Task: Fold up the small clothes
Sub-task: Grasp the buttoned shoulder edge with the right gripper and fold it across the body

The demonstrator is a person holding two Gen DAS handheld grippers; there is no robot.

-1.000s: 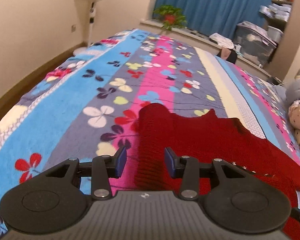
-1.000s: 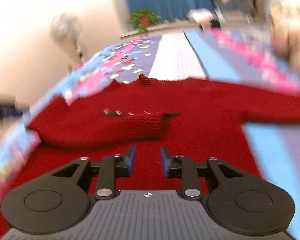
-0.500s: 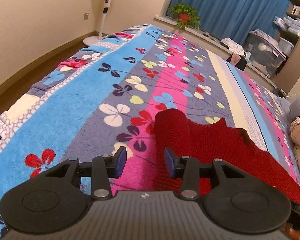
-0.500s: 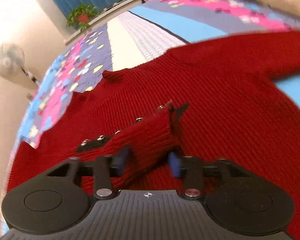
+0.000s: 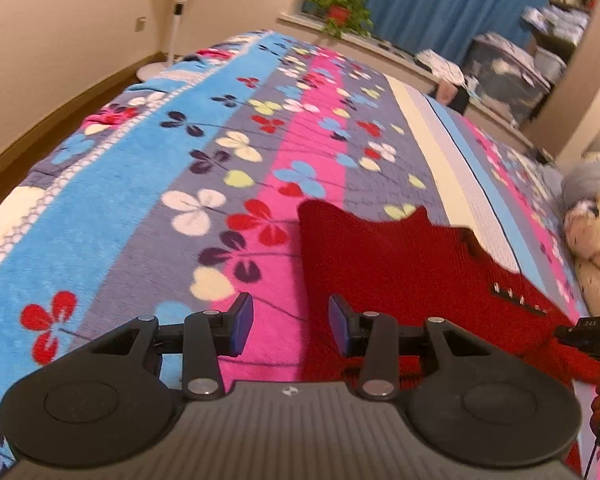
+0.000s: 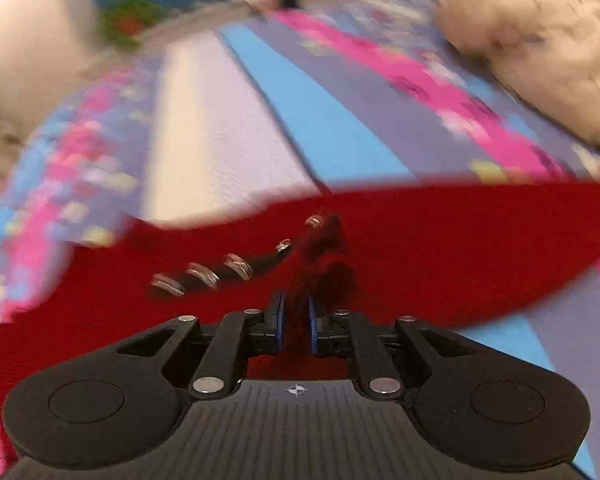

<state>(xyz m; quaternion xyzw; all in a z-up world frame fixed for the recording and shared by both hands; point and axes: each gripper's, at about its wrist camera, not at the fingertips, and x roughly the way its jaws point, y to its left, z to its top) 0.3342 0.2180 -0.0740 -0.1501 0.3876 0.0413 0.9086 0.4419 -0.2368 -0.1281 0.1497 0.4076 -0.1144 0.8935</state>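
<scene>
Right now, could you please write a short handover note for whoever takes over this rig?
Right gripper: has just been closing; now shut on a bunched bit of the red sweater, beside its row of metal snaps.
Left gripper: open, empty, over the sweater's left edge on the floral blanket.
Done: one sleeve looks folded in across the body.
Left: carry the pinched part over, then finish folding; the far sleeve lies spread out to the right.

— What sort of place is this?
— A home bedroom: a bed under a flowered blanket (image 5: 148, 168), a standing fan (image 5: 179, 8) at eleven o'clock, a potted plant (image 5: 340, 10) on the sill by blue curtains (image 5: 440, 4) at twelve.
</scene>
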